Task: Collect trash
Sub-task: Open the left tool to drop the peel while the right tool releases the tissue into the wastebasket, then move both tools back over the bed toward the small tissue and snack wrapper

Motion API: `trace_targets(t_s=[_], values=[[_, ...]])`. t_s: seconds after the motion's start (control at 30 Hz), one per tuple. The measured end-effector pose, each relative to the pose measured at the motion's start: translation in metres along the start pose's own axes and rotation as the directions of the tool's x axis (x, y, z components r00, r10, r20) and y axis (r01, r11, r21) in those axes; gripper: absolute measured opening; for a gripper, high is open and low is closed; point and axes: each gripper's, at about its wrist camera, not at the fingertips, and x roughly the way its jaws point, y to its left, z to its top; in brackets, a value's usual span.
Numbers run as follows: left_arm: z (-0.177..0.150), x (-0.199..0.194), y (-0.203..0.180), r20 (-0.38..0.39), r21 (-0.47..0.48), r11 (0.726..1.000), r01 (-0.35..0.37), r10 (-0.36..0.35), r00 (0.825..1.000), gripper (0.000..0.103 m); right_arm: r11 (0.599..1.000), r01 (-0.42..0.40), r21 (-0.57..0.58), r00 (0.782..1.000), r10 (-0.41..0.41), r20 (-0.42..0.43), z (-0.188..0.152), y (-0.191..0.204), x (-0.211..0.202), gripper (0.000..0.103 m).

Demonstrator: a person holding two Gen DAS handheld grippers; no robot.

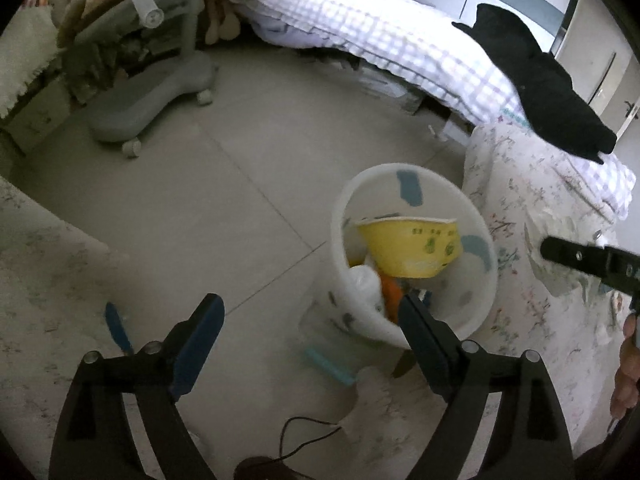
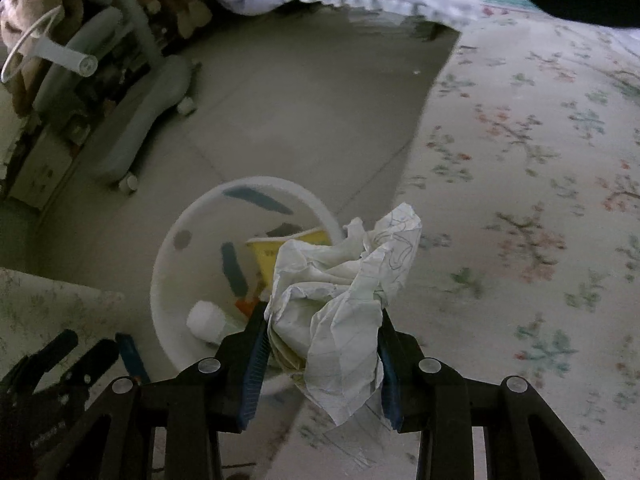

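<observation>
Pale grey floor tiles (image 1: 248, 184) fill the middle of a bedroom. At far left a grey wheeled chair base (image 1: 156, 96) stands against cluttered furniture, and a white-and-lilac checked quilt (image 1: 384, 36) runs along the back with a black garment (image 1: 536, 80) lying on it. Flower-printed fabric (image 2: 520, 184) covers the right side of both views.

Between these stands a white waste bin (image 1: 404, 184) with blue-grey patches on its wall. Inside it a yellow paper bowl (image 1: 412, 248) lies tilted above a white bottle (image 1: 364, 284) and something orange.

Left gripper (image 1: 312, 320) hangs with its jaws spread wide and nothing between them, its right finger overlapping the bin's near rim. Right gripper (image 2: 320, 360) is clamped on a crumpled sheet of lined paper (image 2: 344, 292), just beside the bin's right rim, over the edge of the printed fabric.

That paper hides part of the bowl and the bin's right wall in the right wrist view. A bare foot (image 1: 376, 396), blue strips on the floor and a thin black cord are blurred at the bottom of the left view; a hand is cut off at its right edge.
</observation>
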Motion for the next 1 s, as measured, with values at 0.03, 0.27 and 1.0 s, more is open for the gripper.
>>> trace_targets(t_s=[0.03,0.27,1.0], values=[[-0.001,0.000,0.002,-0.004,0.000,1.000,-0.002,0.002,1.000,0.091,1.000,-0.003,-0.004,1.000,0.003,0.000,0.001,0.004,0.003,0.042],[-0.006,0.003,0.008,-0.020,0.009,1.000,-0.008,0.008,1.000,0.091,0.999,-0.031,-0.017,0.999,0.031,0.018,0.006,0.020,0.018,0.045],[-0.007,-0.012,-0.025,-0.018,0.029,0.998,0.063,-0.063,0.998,0.091,0.999,0.028,0.019,0.996,-0.029,0.084,-0.017,-0.032,-0.064,0.084]])
